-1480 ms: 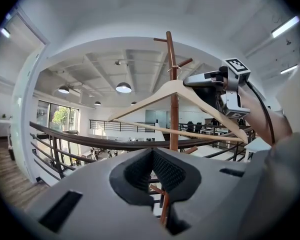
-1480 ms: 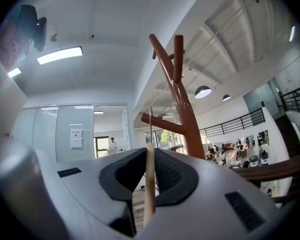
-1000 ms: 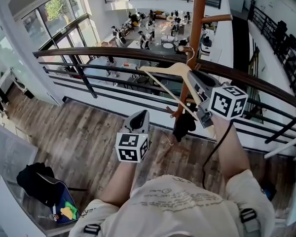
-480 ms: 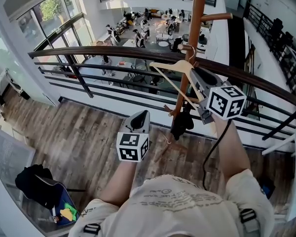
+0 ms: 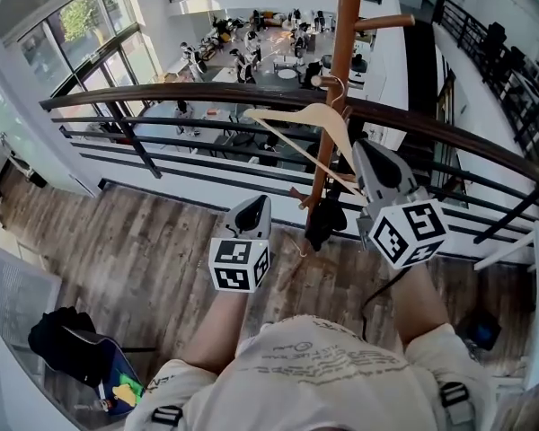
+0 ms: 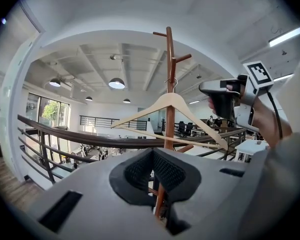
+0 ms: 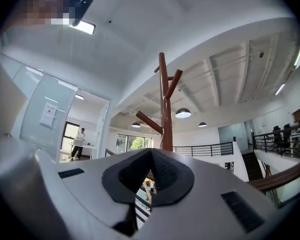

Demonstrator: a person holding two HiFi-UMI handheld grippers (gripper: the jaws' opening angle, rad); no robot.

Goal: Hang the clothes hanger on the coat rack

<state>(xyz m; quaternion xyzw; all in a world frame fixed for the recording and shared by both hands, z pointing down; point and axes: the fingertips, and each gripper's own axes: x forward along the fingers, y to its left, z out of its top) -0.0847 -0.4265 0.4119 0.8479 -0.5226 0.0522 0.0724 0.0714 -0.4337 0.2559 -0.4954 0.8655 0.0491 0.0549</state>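
1. The wooden clothes hanger (image 5: 307, 119) is at the upper centre of the head view. Its hook lies over a short peg (image 5: 322, 81) of the coat rack (image 5: 343, 25), so it looks hung.
2. The right tool (image 5: 360, 148) is just right of the hanger's lower arm. Its jaws are pressed together, with nothing I can make out between them.
3. The left tool (image 5: 259, 205), at lower centre, is likewise closed and empty.
4. The step in hand seems to be the let-go. The next move calls for drawing the right tool clear without nudging the hanger's arm.

Pale wooden hanger (image 5: 326, 113) hangs by metal hook on short peg of upright brown rack (image 5: 345, 25).
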